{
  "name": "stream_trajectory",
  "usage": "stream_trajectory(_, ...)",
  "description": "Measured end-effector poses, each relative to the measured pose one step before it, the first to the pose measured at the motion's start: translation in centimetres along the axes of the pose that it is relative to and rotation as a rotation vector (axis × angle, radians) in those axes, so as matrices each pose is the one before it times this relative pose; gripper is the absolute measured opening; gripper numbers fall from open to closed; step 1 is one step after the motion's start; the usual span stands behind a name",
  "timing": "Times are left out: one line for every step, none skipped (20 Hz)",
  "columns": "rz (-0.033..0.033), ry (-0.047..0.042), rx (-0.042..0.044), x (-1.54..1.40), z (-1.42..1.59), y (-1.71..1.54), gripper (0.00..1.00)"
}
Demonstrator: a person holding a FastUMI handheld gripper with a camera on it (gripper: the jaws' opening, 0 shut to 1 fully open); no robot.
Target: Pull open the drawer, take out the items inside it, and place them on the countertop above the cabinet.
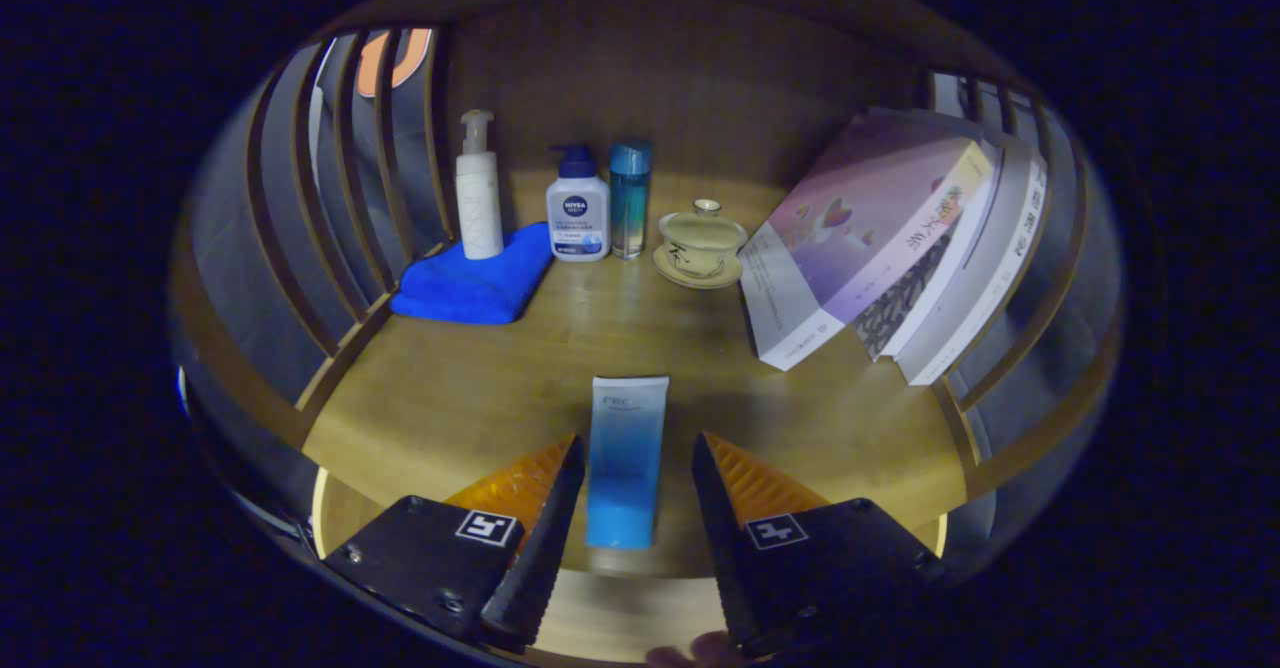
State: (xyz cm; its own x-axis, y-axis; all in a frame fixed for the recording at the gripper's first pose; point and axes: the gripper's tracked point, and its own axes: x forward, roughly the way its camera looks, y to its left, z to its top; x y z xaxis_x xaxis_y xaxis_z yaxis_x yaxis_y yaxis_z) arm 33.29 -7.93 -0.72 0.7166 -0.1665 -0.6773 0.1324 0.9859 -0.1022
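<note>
My fingers [628, 463] stand apart either side of a blue-and-white plastic tube [625, 460] lying flat on the wooden table [470, 398], neither visibly touching it.

The soft folded cloth [478, 285] is bright blue. On it stands a tall white pump bottle [478, 191]. Next comes a short white bottle with a dark blue cap [577, 207], then a see-through blue-green bottle [630, 198]. The little lidded cup [701, 241] is cream. The leaning books [900, 238] are pink, purple and white. The flat tube [626, 458] fades from white to blue. The wooden countertop [450, 388] is brown.
</note>
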Motion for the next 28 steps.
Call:
stream_trajectory(0.01119,-0.01135,0.00594,-0.747,-0.364,0.051,0.69)
stream_trajectory(0.02063,-0.01481,0.00144,-1.483,-0.230,0.408,0.73)
stream_trajectory(0.01757,-0.02015,-0.00248,-1.138,-0.262,0.469,0.78)
stream_trajectory(0.01495,-0.02009,-0.00998,-1.393,-0.263,0.342,0.78)
stream_trajectory(0.01488,-0.02731,-0.00854,-1.440,-0.204,0.447,0.78)
stream_trajectory(0.01305,-0.02441,-0.00976,-1.346,-0.212,0.483,0.78)
stream_trajectory(0.01161,-0.02707,-0.00442,-1.526,-0.254,0.491,0.78)
stream_trajectory(0.01551,-0.03325,0.00353,-1.383,0.033,0.531,0.78)
stream_trajectory(0.01578,-0.03406,0.00239,-1.348,-0.050,0.592,0.78)
stream_trajectory(0.01052,-0.03290,0.00146,-1.412,-0.060,0.438,0.80)
stream_trajectory(0.01410,-0.03165,-0.00087,-1.196,-0.217,0.488,0.82)
stream_trajectory(0.01237,-0.03224,-0.00523,-1.267,-0.091,0.500,0.85)
stream_trajectory(0.00883,-0.03712,-0.00590,-1.263,-0.157,0.301,0.92)
stream_trajectory(0.00464,-0.03406,-0.00811,-1.123,-0.243,0.350,0.99)
stream_trajectory(-0.00080,-0.03489,-0.00540,-1.078,-0.485,0.139,0.99)
stream_trajectory(0.00222,-0.03273,-0.01020,-0.965,-0.447,0.218,1.00)
stream_trajectory(-0.00397,-0.03046,-0.00913,-0.850,-0.688,0.153,1.00)
stream_trajectory(-0.01046,-0.02029,-0.00771,-0.829,-0.849,-0.014,1.00)
stream_trajectory(-0.00257,-0.02084,-0.00372,-0.676,-0.913,0.163,1.00)
stream_trajectory(-0.00350,-0.01171,-0.00466,-0.601,-1.049,0.082,1.00)
stream_trajectory(-0.00639,-0.01383,-0.00397,-0.426,-1.023,-0.041,1.00)
stream_trajectory(-0.01680,-0.01031,0.00002,-0.398,-0.936,-0.239,1.00)
stream_trajectory(-0.01144,-0.00701,0.00674,-0.472,-1.068,-0.127,1.00)
stream_trajectory(-0.00821,-0.00203,0.00890,-0.359,-1.021,-0.044,1.00)
stream_trajectory(-0.00258,0.00003,0.00560,-0.112,-1.028,0.013,1.00)
stream_trajectory(-0.00883,0.00192,0.00496,-0.147,-1.072,-0.120,1.00)
stream_trajectory(-0.00695,0.00463,0.00080,-0.137,-1.090,-0.289,1.00)
stream_trajectory(-0.01211,0.01172,0.00105,0.070,-1.329,-0.251,1.00)
